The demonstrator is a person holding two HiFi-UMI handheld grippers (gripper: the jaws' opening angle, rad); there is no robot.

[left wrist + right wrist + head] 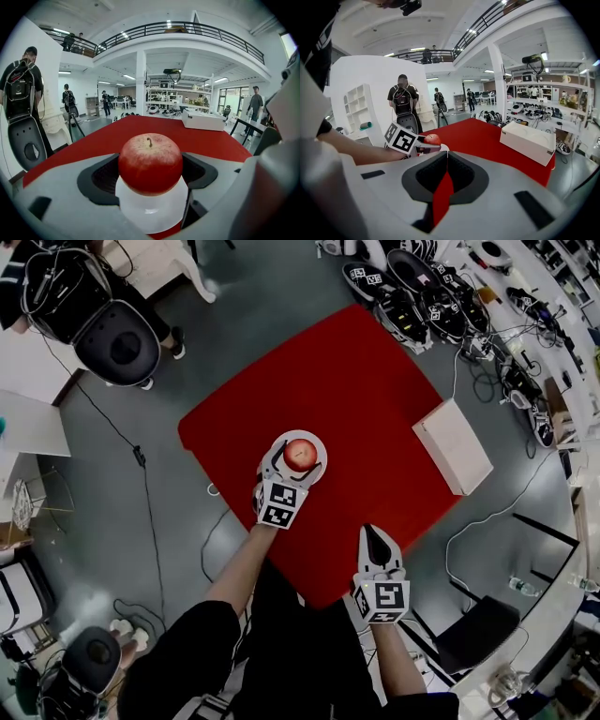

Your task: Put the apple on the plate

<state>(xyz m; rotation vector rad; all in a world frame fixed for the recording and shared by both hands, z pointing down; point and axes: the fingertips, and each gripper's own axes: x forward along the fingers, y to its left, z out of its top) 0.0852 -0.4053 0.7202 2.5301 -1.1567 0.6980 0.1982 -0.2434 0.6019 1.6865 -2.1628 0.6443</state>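
Observation:
A red apple (300,454) (150,164) stands stem up on a small white plate (318,439) (150,213) near the front left of the red table (366,381). My left gripper (299,459) (150,174) reaches over the plate, its dark pads against both sides of the apple, shut on it. My right gripper (373,534) (446,153) hovers at the table's front edge, to the right of and nearer than the plate, shut and holding nothing. In the right gripper view the apple (432,138) shows past the left gripper's marker cube (400,138).
A white box (453,446) (528,140) (203,119) lies at the table's right edge. Several black devices and cables (422,296) crowd the floor beyond the far corner. A person with a black backpack rig (112,334) stands at the far left.

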